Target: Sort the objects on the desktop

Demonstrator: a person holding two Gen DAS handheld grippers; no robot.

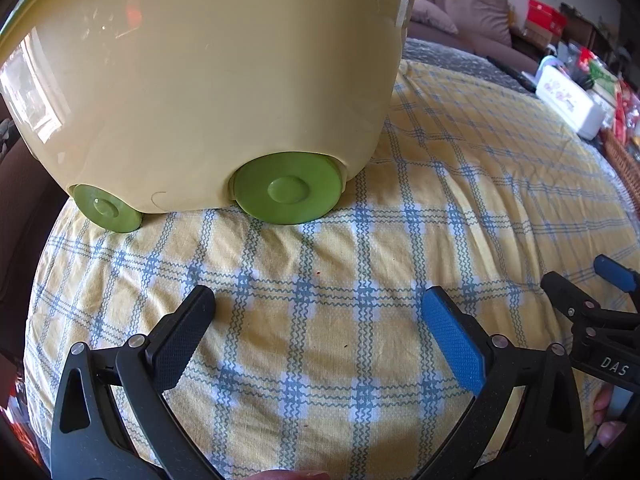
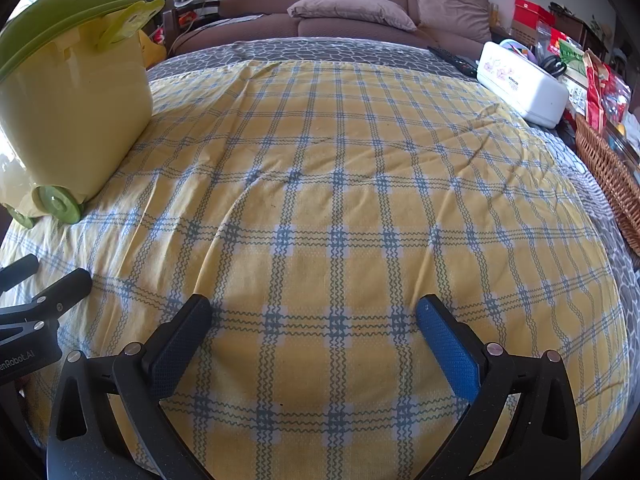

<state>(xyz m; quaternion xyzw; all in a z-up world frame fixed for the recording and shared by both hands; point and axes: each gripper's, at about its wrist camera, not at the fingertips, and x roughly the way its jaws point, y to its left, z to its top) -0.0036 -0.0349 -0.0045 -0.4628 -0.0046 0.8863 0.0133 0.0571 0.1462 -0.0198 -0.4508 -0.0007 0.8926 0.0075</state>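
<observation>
**Both grippers open and empty over the checked cloth, yellow bin at the left**

The left gripper [image 1: 320, 300] hovers low over the yellow-and-blue checked tablecloth [image 1: 360, 248] that covers the desk. Its jaws stand wide apart with nothing between them. Straight ahead of them, near but apart, stands the pale yellow plastic storage bin on green wheels [image 1: 208, 80]. Two of its green disc wheels [image 1: 288, 188] rest on the cloth. The bin fills the upper left of the left wrist view, and its top is cut off there.

The right gripper [image 2: 316, 308] is just beside the left one, its jaws equally wide and holding nothing. From the right wrist view the bin [image 2: 76, 108] sits well off to the left of these jaws, with a green lid [image 2: 60, 16] lying on top. Its left side runs out of frame.

At the far right edge of the desk lie a white oblong box with a floral print [image 2: 524, 84] and a woven wicker basket [image 2: 608, 176], the basket only partly visible. Behind the box is a jumble of red and green packets, possibly snack bags, too small to identify. A brown sofa with cushions [image 2: 352, 0] stands beyond the desk.
</observation>
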